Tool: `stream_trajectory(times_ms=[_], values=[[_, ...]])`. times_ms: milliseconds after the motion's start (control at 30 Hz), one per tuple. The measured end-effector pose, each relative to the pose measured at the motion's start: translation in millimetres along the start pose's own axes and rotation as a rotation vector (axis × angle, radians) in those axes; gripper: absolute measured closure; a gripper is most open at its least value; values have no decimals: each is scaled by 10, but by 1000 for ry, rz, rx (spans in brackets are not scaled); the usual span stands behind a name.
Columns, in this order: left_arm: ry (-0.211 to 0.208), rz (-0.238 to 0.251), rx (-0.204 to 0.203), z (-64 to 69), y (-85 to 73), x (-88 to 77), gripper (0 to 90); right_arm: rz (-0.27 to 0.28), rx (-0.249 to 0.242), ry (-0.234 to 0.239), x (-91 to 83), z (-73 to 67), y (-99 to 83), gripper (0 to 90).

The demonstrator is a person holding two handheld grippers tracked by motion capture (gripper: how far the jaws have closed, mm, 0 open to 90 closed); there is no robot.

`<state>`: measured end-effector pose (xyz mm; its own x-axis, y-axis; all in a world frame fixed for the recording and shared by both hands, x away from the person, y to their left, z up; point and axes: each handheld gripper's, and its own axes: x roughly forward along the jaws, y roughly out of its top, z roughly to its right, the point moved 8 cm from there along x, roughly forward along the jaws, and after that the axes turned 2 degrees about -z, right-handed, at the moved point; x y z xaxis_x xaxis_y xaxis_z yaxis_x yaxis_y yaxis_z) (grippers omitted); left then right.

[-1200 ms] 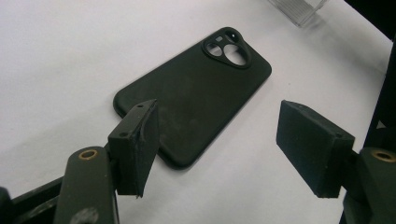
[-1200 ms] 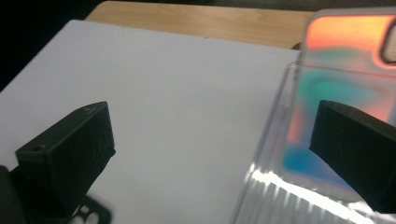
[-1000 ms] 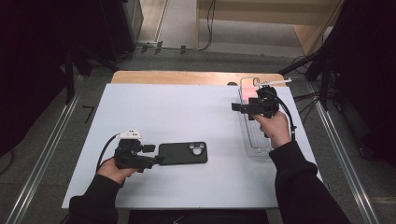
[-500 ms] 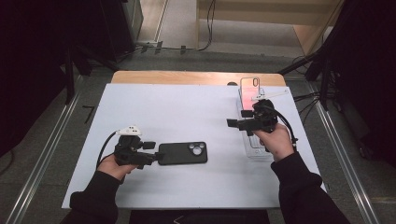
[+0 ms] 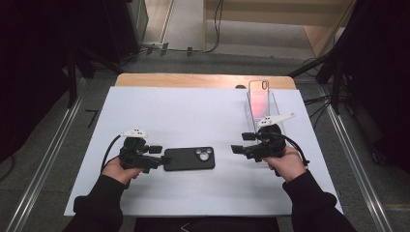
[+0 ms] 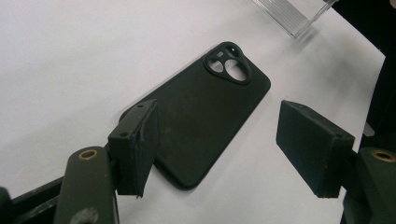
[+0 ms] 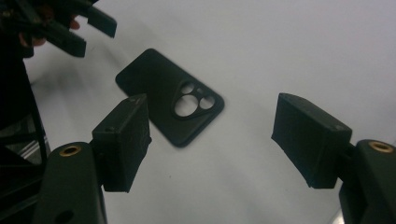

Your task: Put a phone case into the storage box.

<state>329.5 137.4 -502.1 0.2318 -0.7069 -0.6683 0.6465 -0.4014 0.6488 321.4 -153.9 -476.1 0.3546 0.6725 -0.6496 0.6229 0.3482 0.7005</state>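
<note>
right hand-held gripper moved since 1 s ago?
Yes. The right hand-held gripper has left the far end of the clear stand, coming nearer and left toward the black phone case; its jaws have just been closing, empty.

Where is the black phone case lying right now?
In the high view the black phone case lies flat on the white board, toward its near edge, left of centre, its left end at the left gripper; the right gripper is apart from it.

Black phone case (image 5: 189, 159), flat on white table (image 5: 193, 111), camera cutout up, lengthwise left to right
</note>
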Motion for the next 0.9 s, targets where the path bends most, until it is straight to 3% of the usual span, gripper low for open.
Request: stream_trajectory(times_ms=[133, 400, 567, 700, 900], values=[[0, 5, 3, 25, -1, -12, 303, -43, -23, 8, 72, -72, -134, 273], [-10, 6, 10, 48, 2, -12, 303, -48, -12, 35, 62, -196, -356, 273], [-11, 7, 14, 56, -4, -22, 303, -75, -45, 13, 51, -202, -557, 273], [-11, 4, 11, 64, 1, -13, 303, -84, -26, 17, 44, -188, -662, 273], [1, -4, 20, 70, 7, 3, 303, -78, -21, 18, 36, -164, -660, 271]])
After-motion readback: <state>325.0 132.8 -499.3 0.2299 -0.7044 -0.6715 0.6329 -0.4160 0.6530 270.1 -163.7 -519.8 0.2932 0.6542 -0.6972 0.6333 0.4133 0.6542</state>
